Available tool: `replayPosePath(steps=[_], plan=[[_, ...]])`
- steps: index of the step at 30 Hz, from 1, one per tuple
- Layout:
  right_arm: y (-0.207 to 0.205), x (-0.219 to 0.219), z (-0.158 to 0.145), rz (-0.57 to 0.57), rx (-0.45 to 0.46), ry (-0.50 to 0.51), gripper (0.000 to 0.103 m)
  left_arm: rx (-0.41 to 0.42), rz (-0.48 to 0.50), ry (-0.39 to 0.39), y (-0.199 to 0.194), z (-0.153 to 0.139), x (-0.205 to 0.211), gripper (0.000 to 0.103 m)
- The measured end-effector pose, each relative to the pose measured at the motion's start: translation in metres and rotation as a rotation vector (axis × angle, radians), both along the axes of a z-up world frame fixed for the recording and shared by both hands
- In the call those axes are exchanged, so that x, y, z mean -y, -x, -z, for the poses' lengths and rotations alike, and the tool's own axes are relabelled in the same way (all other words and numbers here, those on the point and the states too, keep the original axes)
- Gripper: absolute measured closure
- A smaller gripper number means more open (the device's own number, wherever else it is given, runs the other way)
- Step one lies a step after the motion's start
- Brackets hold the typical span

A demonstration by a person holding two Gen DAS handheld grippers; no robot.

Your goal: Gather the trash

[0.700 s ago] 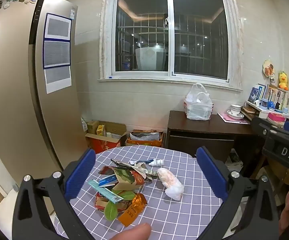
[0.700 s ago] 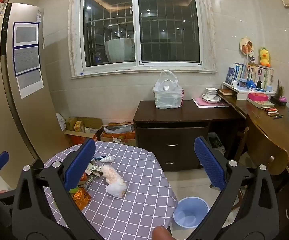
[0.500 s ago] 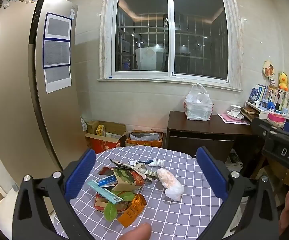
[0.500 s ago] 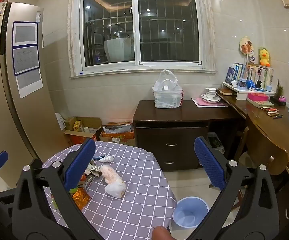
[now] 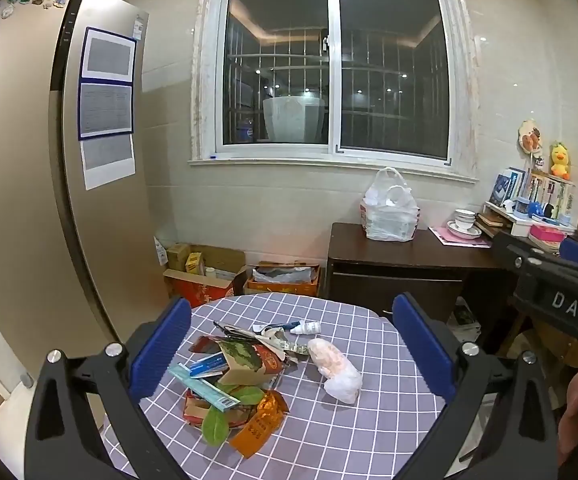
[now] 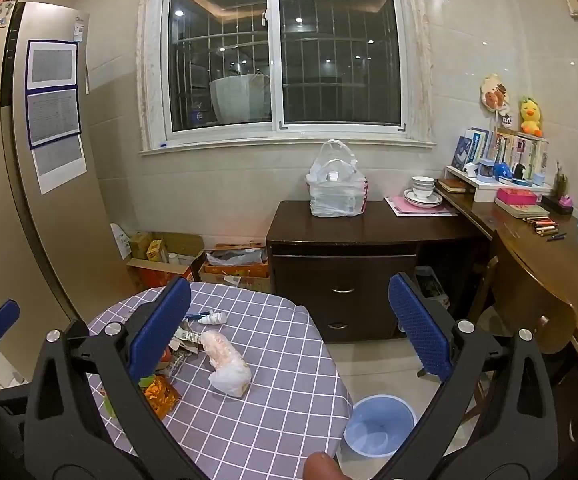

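Below the open left gripper (image 5: 291, 344): trash pile (image 5: 233, 384).

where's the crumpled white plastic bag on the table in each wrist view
Left wrist: the crumpled white bag lies right of centre on the checked tablecloth, right of the wrapper pile.
Right wrist: the bag is left of centre, near the cloth's middle.
Shared landmark: small white bottle behind it.

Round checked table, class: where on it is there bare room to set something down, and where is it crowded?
The table is bare along its near edge and on the side right of the white wrapped bundle, also at the far rim behind the small white bottle. The left half is crowded: the trash pile of boxes, wrappers and leaves. Both grippers are open, holding nothing.
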State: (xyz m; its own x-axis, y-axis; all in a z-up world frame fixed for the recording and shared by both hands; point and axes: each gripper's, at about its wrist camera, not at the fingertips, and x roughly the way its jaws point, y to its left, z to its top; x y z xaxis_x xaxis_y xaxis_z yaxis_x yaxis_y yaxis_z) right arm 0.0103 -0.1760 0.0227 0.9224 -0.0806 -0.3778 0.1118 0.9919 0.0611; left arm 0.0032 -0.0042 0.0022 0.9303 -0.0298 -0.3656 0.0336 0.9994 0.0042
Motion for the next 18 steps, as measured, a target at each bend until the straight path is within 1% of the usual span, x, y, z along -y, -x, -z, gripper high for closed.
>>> replayPosePath(steps=[18], plan=[[-0.0027, -0.0004, -0.0025, -0.003, -0.005, 0.004, 0.006, 0.005, 0.006, 0.001, -0.0009, -0.0017, 0.0015, 0.004]])
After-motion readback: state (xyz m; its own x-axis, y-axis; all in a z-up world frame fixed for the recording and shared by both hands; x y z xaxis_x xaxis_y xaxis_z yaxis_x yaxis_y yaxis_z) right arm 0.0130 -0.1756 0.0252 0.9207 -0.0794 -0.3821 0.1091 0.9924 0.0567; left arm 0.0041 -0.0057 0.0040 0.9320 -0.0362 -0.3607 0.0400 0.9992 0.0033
